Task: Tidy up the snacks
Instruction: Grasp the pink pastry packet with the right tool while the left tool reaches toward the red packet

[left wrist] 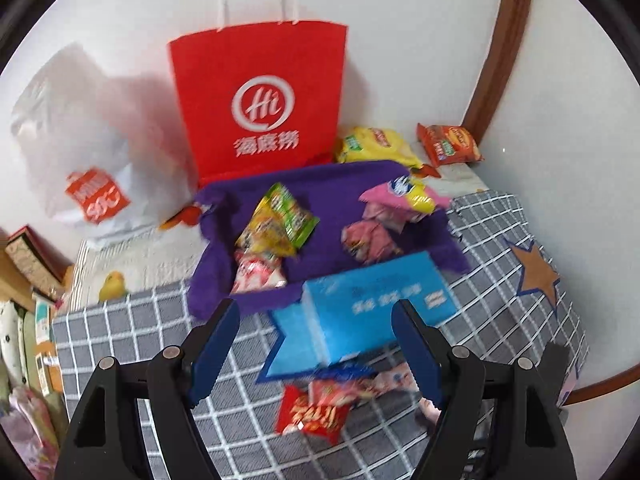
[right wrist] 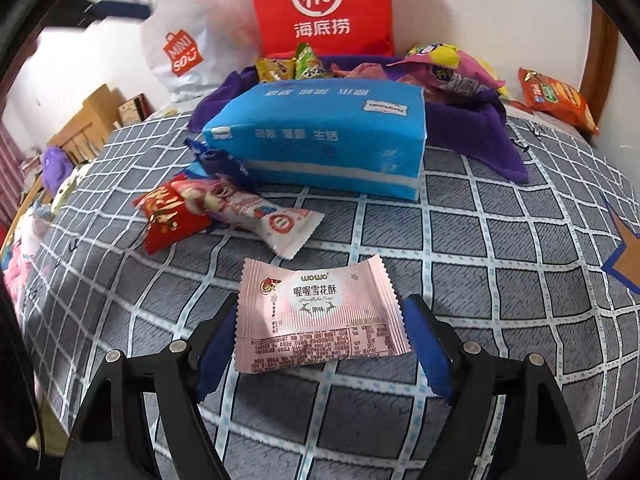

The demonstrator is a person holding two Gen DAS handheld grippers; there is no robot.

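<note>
In the right wrist view a pink wafer packet (right wrist: 316, 312) lies flat on the grey checked bedspread (right wrist: 480, 240). My right gripper (right wrist: 322, 300) is open around it, and its pads stand just off both edges. Beyond it lie a red snack packet (right wrist: 168, 216) and a white-pink packet (right wrist: 264, 216), against a blue tissue pack (right wrist: 320, 140). In the left wrist view my left gripper (left wrist: 316, 308) is open and empty above the tissue pack (left wrist: 372, 304), with the red packet (left wrist: 316, 416) below. The purple fabric bin (left wrist: 328, 176) holds a green-yellow packet (left wrist: 280, 220) and pink packets (left wrist: 368, 236).
A red paper bag (left wrist: 260, 100) and a white plastic shopping bag (left wrist: 92, 152) stand against the wall behind the bin. A yellow chip bag (left wrist: 372, 144) and an orange chip bag (left wrist: 448, 144) lie at the back right. Wooden furniture and soft toys are off the bed's left edge.
</note>
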